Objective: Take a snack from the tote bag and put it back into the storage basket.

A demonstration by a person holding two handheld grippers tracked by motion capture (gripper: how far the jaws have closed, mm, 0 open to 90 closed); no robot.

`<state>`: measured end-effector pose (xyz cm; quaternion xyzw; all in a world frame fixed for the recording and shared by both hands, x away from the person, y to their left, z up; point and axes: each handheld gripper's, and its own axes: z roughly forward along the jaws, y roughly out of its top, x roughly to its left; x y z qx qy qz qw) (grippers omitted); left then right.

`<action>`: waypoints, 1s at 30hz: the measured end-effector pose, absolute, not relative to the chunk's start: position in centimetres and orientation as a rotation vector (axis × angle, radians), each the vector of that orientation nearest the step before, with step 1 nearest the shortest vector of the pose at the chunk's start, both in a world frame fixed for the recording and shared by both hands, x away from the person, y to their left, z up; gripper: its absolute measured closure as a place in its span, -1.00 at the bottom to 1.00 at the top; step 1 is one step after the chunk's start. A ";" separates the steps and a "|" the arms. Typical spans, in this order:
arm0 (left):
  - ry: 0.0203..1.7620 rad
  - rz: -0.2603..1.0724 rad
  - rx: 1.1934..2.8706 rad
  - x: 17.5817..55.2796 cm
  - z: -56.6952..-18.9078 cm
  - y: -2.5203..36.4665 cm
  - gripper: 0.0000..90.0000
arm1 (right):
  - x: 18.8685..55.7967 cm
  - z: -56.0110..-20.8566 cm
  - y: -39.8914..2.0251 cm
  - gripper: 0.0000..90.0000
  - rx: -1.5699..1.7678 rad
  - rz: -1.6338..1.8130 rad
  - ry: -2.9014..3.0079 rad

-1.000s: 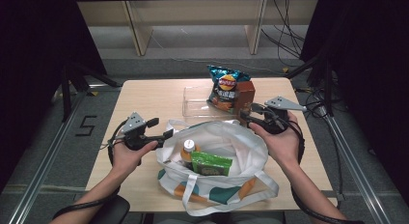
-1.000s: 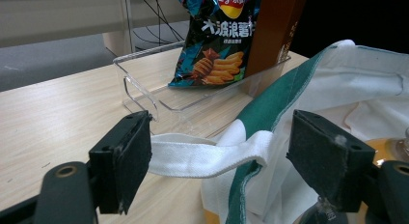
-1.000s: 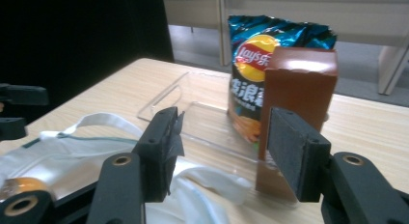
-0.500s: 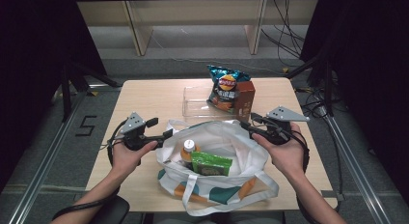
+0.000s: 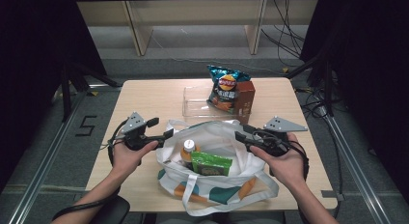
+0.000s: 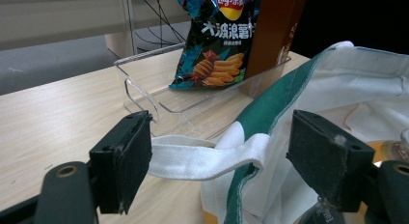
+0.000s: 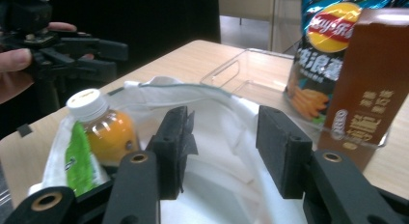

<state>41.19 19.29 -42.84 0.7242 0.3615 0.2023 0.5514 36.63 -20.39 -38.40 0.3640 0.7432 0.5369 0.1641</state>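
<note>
White canvas tote bag (image 5: 219, 151) with green trim and teal-and-orange print, slumped open on the near half of the tabletop (image 5: 154, 96). Mouth gaping upward, rim crumpled. One white strap (image 6: 193, 159) stretched level off the left edge; another looped flat over the near table edge. Inside: orange-filled bottle (image 5: 188, 151) with white cap, upright, beside a green packet (image 5: 211, 162).

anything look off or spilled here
Nothing is spilled or damaged. The chip bag and brown box stand upright at one end of the clear tray. The bottle and green packet sit in the open tote bag, whose rim sags unevenly, as soft cloth does.
</note>
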 end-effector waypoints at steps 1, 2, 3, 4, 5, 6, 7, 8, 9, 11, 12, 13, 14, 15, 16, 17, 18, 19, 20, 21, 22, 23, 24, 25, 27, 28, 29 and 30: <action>0.855 0.478 1.713 41.2 -42.8 19.3 -0.50 | 36.4 -38.6 -20.2 0.24 1.052 1.548 2.119; 0.855 0.480 1.714 41.2 -42.8 19.3 -0.50 | 36.4 -38.7 -20.2 0.24 1.019 1.531 2.137; 0.855 0.480 1.714 41.2 -42.8 19.3 -0.50 | 36.4 -38.7 -20.2 0.24 1.019 1.531 2.137; 0.854 0.479 1.712 41.2 -42.8 19.3 -0.50 | 36.1 -38.8 -20.0 0.24 1.041 1.527 2.158; 0.853 0.479 1.712 41.2 -42.8 19.3 -0.50 | 36.1 -39.0 -19.7 0.23 1.030 1.553 2.150; 0.856 0.480 1.712 41.2 -42.8 19.3 -0.50 | 36.0 -38.9 -19.7 0.23 1.032 1.539 2.177; 0.855 0.480 1.715 41.3 -42.8 19.3 -0.50 | 35.9 -39.0 -19.6 0.23 1.026 1.553 2.178; 0.855 0.480 1.715 41.3 -42.8 19.3 -0.50 | 35.9 -39.0 -19.6 0.23 1.026 1.553 2.178; 0.855 0.476 1.714 41.3 -42.8 19.2 -0.50 | 35.9 -39.1 -19.5 0.22 0.994 1.560 2.194; 0.854 0.474 1.714 41.3 -42.8 19.2 -0.50 | 35.8 -39.2 -19.3 0.22 1.000 1.569 2.195; 0.852 0.473 1.713 41.3 -42.8 19.1 -0.50 | 35.5 -39.4 -19.1 0.20 1.005 1.581 2.224; 0.851 0.473 1.714 41.3 -42.8 19.1 -0.50 | 35.5 -39.4 -18.9 0.20 0.983 1.583 2.227; 0.851 0.473 1.714 41.3 -42.8 19.1 -0.50 | 35.3 -39.4 -18.9 0.19 0.986 1.573 2.248; 0.851 0.472 1.715 41.3 -42.8 19.1 -0.50 | 35.2 -39.5 -18.6 0.18 0.976 1.605 2.255; 0.850 0.472 1.716 41.3 -42.8 19.2 -0.50 | 35.1 -39.4 -18.6 0.17 0.962 1.587 2.261; 0.849 0.472 1.716 41.3 -42.8 19.2 -0.50 | 35.1 -39.5 -18.3 0.16 0.968 1.614 2.269; 0.852 0.473 1.714 41.3 -42.8 19.2 -0.50 | 34.8 -39.5 -18.1 0.15 0.990 1.609 2.295; 0.852 0.474 1.715 41.3 -42.8 19.2 -0.50 | 34.7 -39.6 -18.0 0.15 0.980 1.614 2.303; 0.852 0.474 1.715 41.3 -42.8 19.2 -0.50 | 34.7 -39.6 -18.0 0.15 0.980 1.614 2.303; 0.853 0.473 1.713 41.3 -42.8 19.2 -0.50 | 34.7 -39.7 -17.8 0.14 0.974 1.626 2.315; 0.859 0.470 1.710 41.3 -42.8 19.1 -0.50 | 34.7 -39.8 -17.7 0.14 0.945 1.602 2.331; 0.852 0.472 1.717 41.3 -42.8 19.1 -0.50 | 34.5 -40.0 -17.4 0.14 0.937 1.611 2.354; 0.849 0.471 1.715 41.3 -42.9 19.1 -0.50 | 34.4 -40.0 -17.3 0.14 0.945 1.593 2.368; 0.848 0.471 1.714 41.3 -42.9 19.1 -0.50 | 34.4 -40.1 -17.2 0.14 0.929 1.602 2.376; 0.849 0.473 1.712 41.3 -42.8 19.2 -0.50 | 34.1 -40.2 -17.1 0.14 0.947 1.578 2.393; 0.846 0.469 1.706 41.3 -42.9 19.2 -0.50 | 34.0 -40.3 -17.0 0.14 0.954 1.577 2.400; 0.846 0.470 1.707 41.3 -42.9 19.2 -0.50 | 34.2 -40.4 -16.9 0.13 0.904 1.580 2.412; 0.846 0.470 1.707 41.3 -42.9 19.2 -0.50 | 34.2 -40.4 -16.9 0.13 0.904 1.580 2.412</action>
